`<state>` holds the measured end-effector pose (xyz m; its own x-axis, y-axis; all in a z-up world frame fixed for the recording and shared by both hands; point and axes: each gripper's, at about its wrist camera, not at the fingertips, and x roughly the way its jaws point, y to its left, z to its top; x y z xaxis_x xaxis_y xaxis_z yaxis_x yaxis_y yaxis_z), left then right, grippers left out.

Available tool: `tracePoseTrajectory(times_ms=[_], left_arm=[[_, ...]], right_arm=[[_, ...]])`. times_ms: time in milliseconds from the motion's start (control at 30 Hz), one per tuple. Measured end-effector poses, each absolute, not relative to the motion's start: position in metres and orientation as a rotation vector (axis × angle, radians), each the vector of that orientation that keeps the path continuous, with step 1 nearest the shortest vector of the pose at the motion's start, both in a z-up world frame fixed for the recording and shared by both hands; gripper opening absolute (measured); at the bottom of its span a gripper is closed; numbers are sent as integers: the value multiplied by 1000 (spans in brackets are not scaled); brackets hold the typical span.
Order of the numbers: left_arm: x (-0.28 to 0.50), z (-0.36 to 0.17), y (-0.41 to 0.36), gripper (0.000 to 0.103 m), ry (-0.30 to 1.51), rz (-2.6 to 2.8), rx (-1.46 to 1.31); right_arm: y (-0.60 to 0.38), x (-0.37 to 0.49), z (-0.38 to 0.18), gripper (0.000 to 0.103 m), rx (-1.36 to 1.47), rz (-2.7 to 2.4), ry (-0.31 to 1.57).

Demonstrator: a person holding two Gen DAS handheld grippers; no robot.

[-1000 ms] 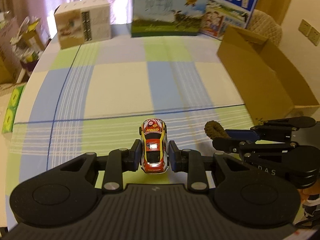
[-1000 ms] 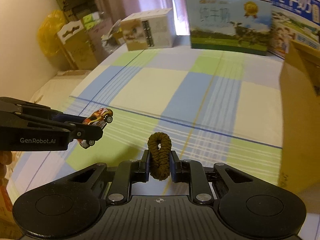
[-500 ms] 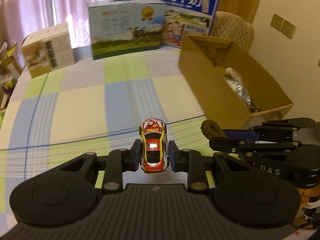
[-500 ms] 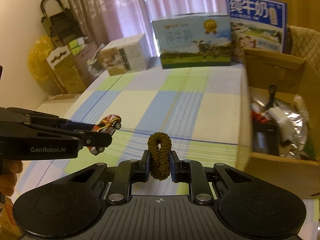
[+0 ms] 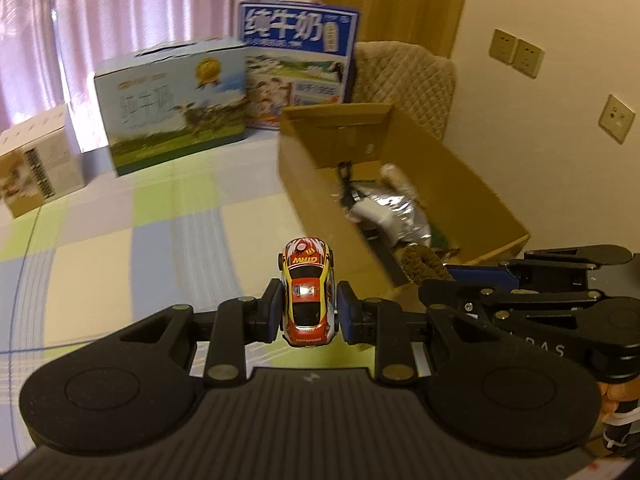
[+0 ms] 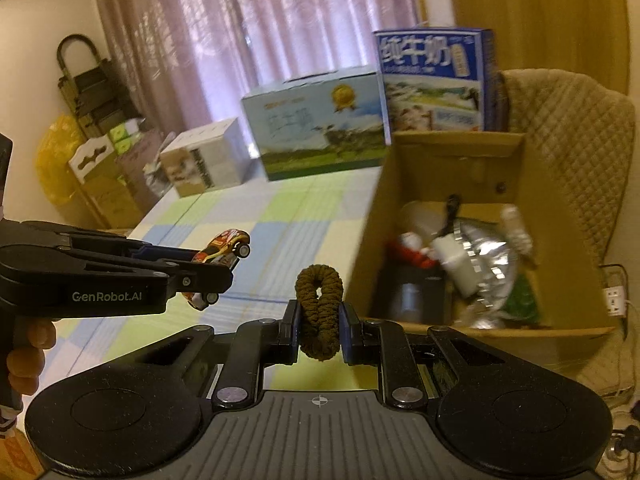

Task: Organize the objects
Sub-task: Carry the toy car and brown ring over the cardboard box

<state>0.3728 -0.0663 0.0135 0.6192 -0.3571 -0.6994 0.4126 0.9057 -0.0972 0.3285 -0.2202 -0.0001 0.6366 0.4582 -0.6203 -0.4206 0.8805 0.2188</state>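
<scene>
- My left gripper (image 5: 307, 307) is clamped on a small red-and-yellow toy racing car (image 5: 306, 296); the pads press both flanks and the nose points forward, away from me.
- The car is off the surface, held above the checked green, blue and cream tablecloth (image 5: 160, 224).
- My right gripper (image 6: 319, 318) is clenched on a dark brown braided fabric loop (image 6: 319, 312), which stands upright between the pads, its top rising above them.
- In the right wrist view the car (image 6: 222, 252) sits to the left of the loop, nose tilted upward, held in the left gripper (image 6: 208, 276).
- An open brown cardboard box (image 6: 456, 148) stands at the table's right side, just ahead of the loop. It holds a crinkled silver foil item (image 6: 488, 268) and other things too blurred to name.
- In the left wrist view the loop (image 5: 424, 262) hangs near the box's (image 5: 320, 204) front corner.
- Two printed milk cartons (image 5: 176, 108) stand at the far table edge.
</scene>
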Motion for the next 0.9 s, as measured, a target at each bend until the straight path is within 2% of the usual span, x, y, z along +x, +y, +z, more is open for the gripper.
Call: tracePoseTrajectory(times_ms=[467, 900], left_arm=[[393, 20, -151, 24, 758, -513, 99], [425, 2, -191, 24, 815, -509, 111]], right_arm=[[-302, 360, 14, 16, 69, 392, 682], [-321, 403, -10, 16, 3, 306, 761]])
